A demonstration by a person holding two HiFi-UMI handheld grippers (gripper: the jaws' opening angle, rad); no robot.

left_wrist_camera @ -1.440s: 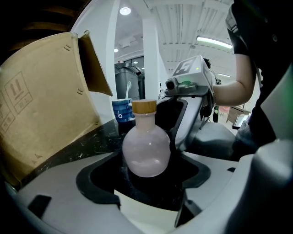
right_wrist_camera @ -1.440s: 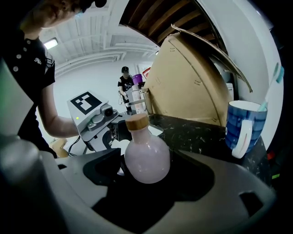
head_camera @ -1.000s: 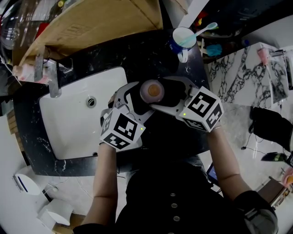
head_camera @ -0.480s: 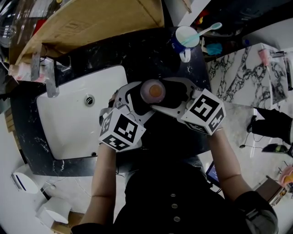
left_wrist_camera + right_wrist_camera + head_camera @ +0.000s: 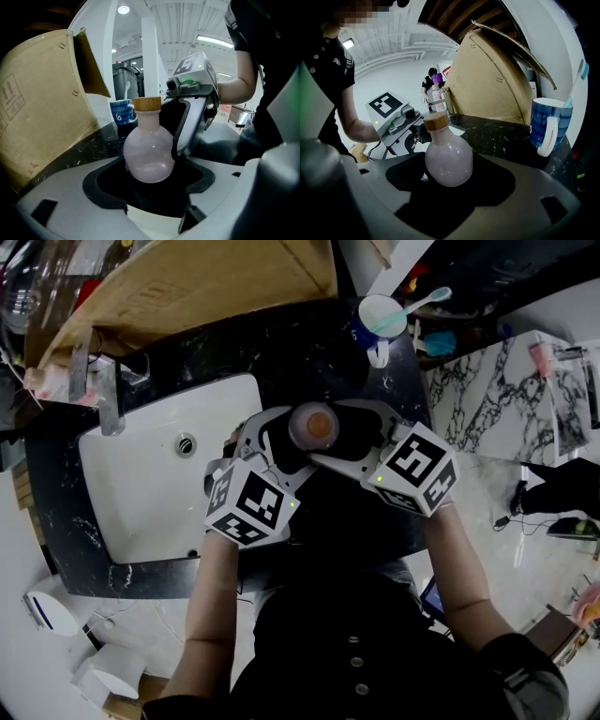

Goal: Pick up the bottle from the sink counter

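Observation:
A round pale-pink bottle (image 5: 312,426) with a wooden cap stands on the black counter (image 5: 309,352), right of the sink. Both grippers reach around it from the near side. My left gripper (image 5: 289,440) has its jaws spread, with the bottle (image 5: 149,154) between its tips and a gap on each side. My right gripper (image 5: 321,434) also brackets the bottle (image 5: 447,161). Its jaws have just been closing a little and still stand wide. Seen from the left gripper view, one right finger (image 5: 190,126) lies close against the bottle's side. No squeeze shows.
A blue mug (image 5: 378,320) holding a toothbrush stands on the counter beyond the bottle. The white sink (image 5: 141,484) with its faucet (image 5: 103,395) is to the left. A big cardboard box (image 5: 187,287) leans over the counter's far side.

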